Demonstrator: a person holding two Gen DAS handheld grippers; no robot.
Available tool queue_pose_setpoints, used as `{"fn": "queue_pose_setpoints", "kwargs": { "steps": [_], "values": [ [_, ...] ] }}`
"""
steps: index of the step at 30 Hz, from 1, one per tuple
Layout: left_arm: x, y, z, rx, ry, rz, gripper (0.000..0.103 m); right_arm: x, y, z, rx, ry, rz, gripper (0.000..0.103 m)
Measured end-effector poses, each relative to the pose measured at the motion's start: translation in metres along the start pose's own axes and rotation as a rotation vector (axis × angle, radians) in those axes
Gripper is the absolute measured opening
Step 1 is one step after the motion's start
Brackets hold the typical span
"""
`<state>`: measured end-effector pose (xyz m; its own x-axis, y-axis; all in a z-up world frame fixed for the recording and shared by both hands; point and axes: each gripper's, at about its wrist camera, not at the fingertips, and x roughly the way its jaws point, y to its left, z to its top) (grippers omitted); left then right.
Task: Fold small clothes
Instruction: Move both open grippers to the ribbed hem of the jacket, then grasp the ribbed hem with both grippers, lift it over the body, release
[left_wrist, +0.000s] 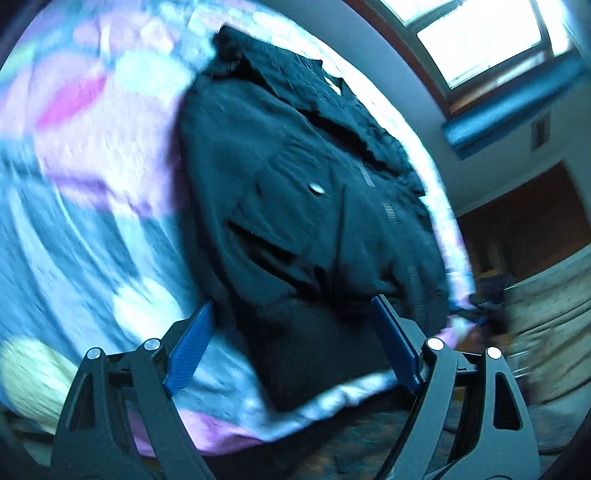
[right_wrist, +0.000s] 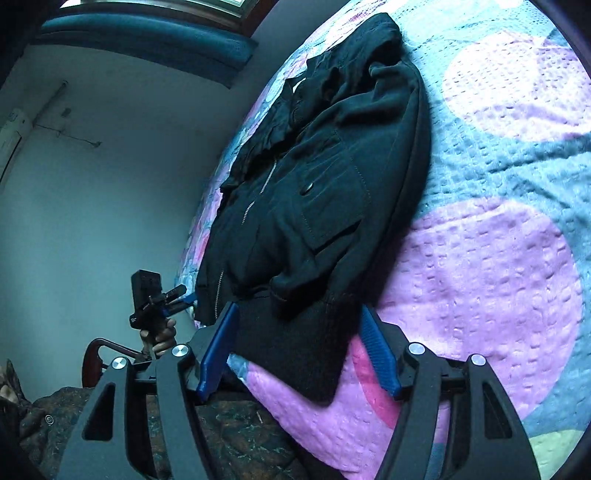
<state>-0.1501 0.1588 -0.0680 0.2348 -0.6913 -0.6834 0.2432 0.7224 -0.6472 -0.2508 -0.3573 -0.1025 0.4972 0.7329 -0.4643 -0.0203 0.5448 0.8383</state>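
The small black jacket (left_wrist: 295, 192) lies spread on the quilted bedspread (left_wrist: 92, 177), zipper side up, and both claws are parked right at its ribbed hem. Over on the left wrist view, the left gripper (left_wrist: 293, 306) has its blue fingers (left_wrist: 192, 343) spread wide apart, nothing pinched, with the dark hem band sitting in the gap between them and the body of the jacket stretching straight ahead; the picture is smeared, so whether either pad touches cloth cannot be told. A silver snap (left_wrist: 317, 189) glints on the chest pocket ahead of the claw, and the window (left_wrist: 480, 40) glows beyond, up to its right. Switch to the right wrist view: the right gripper (right_wrist: 297, 308) is just as wide open, its blue fingers (right_wrist: 378, 350) flanking the hem corner, the jacket (right_wrist: 332, 192) running away ahead with its zipper (right_wrist: 255, 195) off to the claw's left and the pocket snap (right_wrist: 307, 189) dead ahead. The pink, blue and lilac bedspread (right_wrist: 480, 277) fills everything to the right of that claw. Far to its left, at the bed's edge beside the jacket's hem, the other handheld gripper (right_wrist: 183, 295) shows up, gripped by the person's hand (right_wrist: 160, 338), against the plain wall (right_wrist: 92, 203).
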Motion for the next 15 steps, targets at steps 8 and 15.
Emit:
{"fn": "queue_pose_setpoints", "kwargs": {
  "steps": [8, 15],
  "values": [
    [0.006, -0.002, -0.015, -0.070, 0.016, -0.119, 0.083, 0.005, -0.004, -0.003, 0.021, 0.011, 0.113, 0.066],
    [0.007, -0.021, -0.029, -0.016, -0.025, 0.005, 0.059, 0.019, -0.001, -0.005, 0.012, 0.042, 0.103, 0.040]
  ]
}}
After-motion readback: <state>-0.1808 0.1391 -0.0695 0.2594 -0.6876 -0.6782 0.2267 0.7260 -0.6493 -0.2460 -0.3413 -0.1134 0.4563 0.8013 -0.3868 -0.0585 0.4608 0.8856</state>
